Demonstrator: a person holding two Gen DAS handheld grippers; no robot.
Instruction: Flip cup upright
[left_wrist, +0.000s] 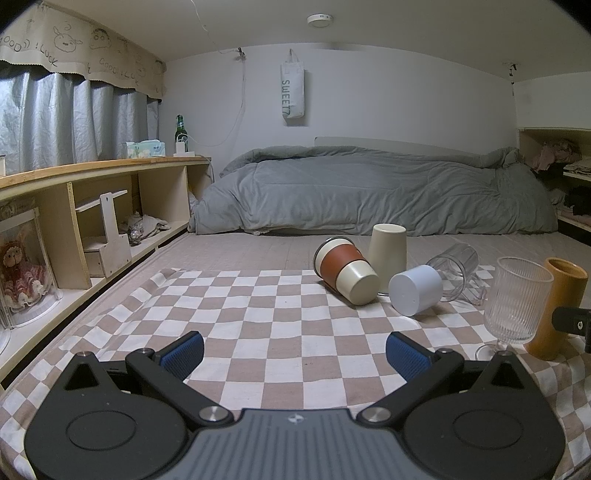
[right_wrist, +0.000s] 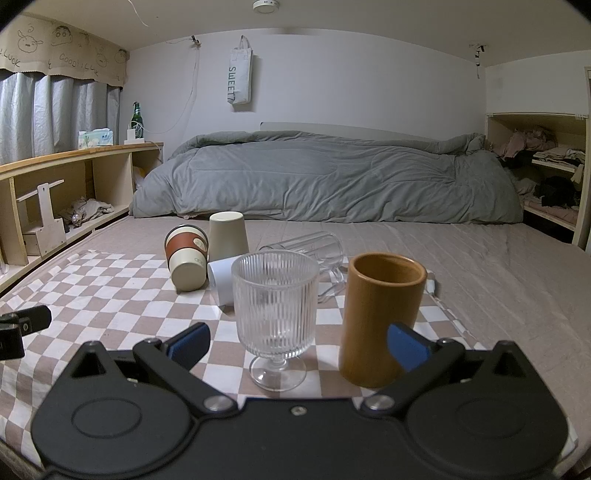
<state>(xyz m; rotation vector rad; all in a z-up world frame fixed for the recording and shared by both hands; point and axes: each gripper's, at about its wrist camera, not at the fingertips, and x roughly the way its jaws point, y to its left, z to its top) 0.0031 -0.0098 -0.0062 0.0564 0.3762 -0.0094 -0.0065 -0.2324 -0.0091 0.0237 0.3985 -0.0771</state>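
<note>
On the checkered cloth (left_wrist: 258, 306) a brown-and-cream cup (left_wrist: 345, 271) lies on its side, a beige cup (left_wrist: 388, 251) stands upside down, and a white cup (left_wrist: 415, 290) and a clear glass mug (left_wrist: 456, 269) lie on their sides. A ribbed stemmed glass (right_wrist: 275, 317) and an orange-brown cup (right_wrist: 380, 317) stand upright. My left gripper (left_wrist: 295, 354) is open and empty, low over the cloth, short of the cups. My right gripper (right_wrist: 297, 343) is open; the stemmed glass and the orange-brown cup stand between its fingers, untouched.
A grey duvet (left_wrist: 369, 192) lies across the bed behind the cups. Wooden shelves (left_wrist: 92, 221) run along the left with a doll, a bottle and a tissue pack. More shelves with clothes (right_wrist: 546, 177) stand at the right.
</note>
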